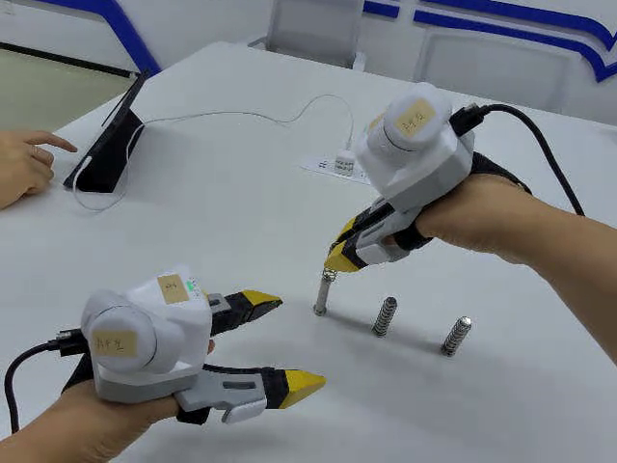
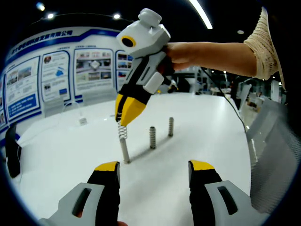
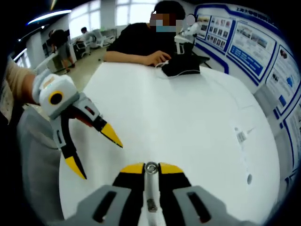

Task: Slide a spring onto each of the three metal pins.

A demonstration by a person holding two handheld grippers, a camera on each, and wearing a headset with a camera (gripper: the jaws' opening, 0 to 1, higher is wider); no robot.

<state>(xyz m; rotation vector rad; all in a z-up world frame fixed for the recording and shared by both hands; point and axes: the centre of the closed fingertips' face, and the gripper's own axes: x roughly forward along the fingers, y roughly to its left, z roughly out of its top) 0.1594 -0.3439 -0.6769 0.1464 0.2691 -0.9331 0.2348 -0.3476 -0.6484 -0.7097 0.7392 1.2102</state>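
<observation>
Status: two of three pins are complete. On the white table, the middle pin and the right pin each carry a spring over the shaft. The left pin is in progress. Most of its shaft is bare, and the third spring sits at its top end only.

I have the right gripper closed on the third spring, directly above the left pin. In the right gripper view the coil end appears between the yellow tips, in line with the pin. I judge that the spring is threaded onto the pin tip but not yet slid down.

I hold the left gripper with its jaws spread wide and nothing between them. It is at the near side of the table, left of the pins and apart from them.

Remaining work, as I judge it: slide the third spring down the left pin until it seats, then release. Releasing too soon may let the spring tip off the pin
</observation>
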